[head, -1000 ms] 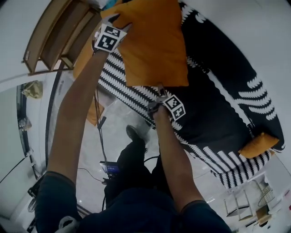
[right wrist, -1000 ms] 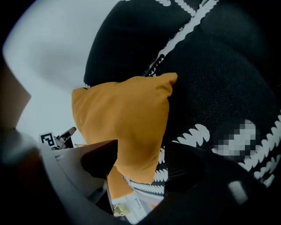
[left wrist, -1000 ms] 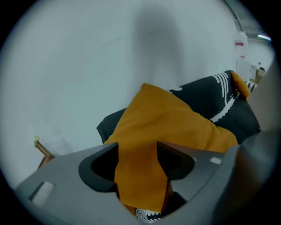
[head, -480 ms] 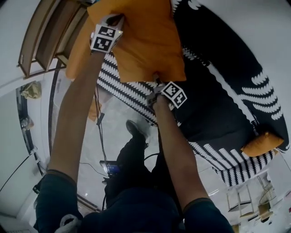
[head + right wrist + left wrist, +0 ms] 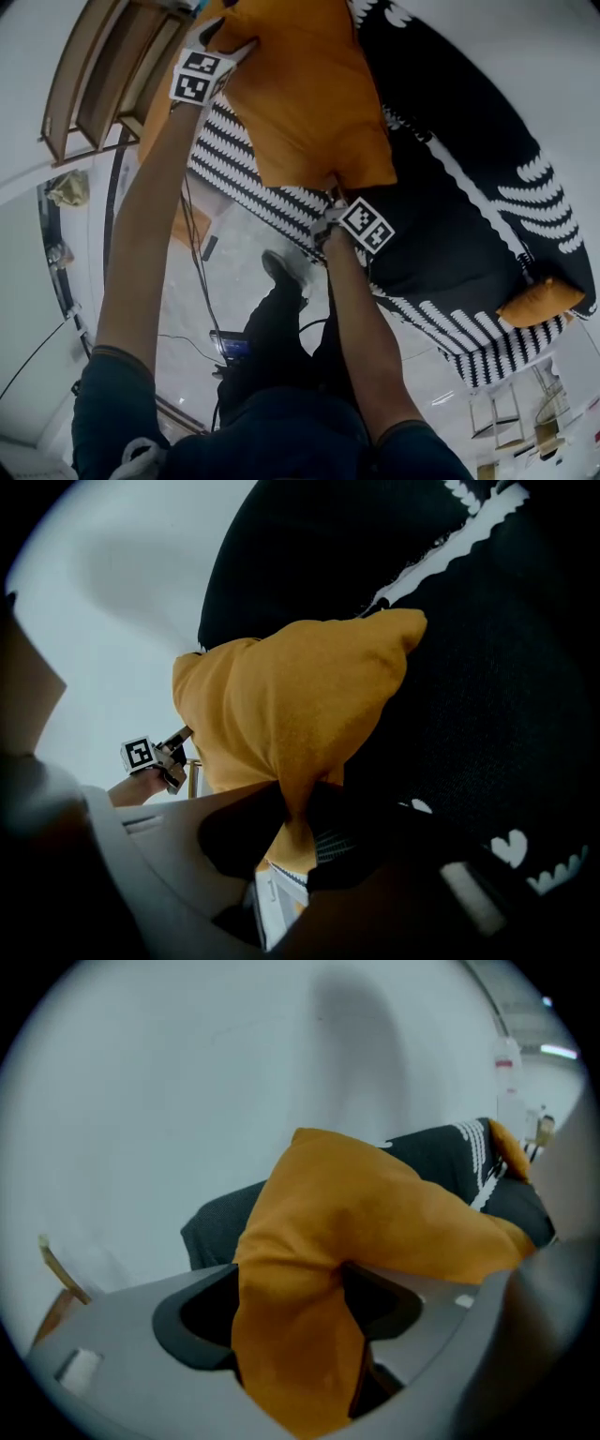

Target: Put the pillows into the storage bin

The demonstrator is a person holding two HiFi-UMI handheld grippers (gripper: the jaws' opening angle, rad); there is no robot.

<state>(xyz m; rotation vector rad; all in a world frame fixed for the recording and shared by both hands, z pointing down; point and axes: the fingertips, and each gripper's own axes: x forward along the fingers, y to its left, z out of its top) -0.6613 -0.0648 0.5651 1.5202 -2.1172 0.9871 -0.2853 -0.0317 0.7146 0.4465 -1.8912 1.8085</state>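
1. Two grippers on one orange pillow (image 5: pixel 309 94), at opposite ends; it is up over the black-and-white patterned cover (image 5: pixel 450 216).
2. Left gripper (image 5: pixel 217 36): on the pillow's far upper-left corner, next to the wooden rack (image 5: pixel 94 84). Jaws stand wide and have just been opening. In the left gripper view a thick fold of orange fabric fills the gap and touches both jaws, bunched and creased where it passes through.
3. Right gripper (image 5: pixel 334 184): on the pillow's near bottom edge. Jaws narrow, have just been closing, pinched on a thin corner of the fabric. In the right gripper view the rest of the pillow balloons out above the pinch.
4. Second orange pillow (image 5: pixel 539 302): lies on the same patterned cover at its far right end, well apart from both grippers, untouched.
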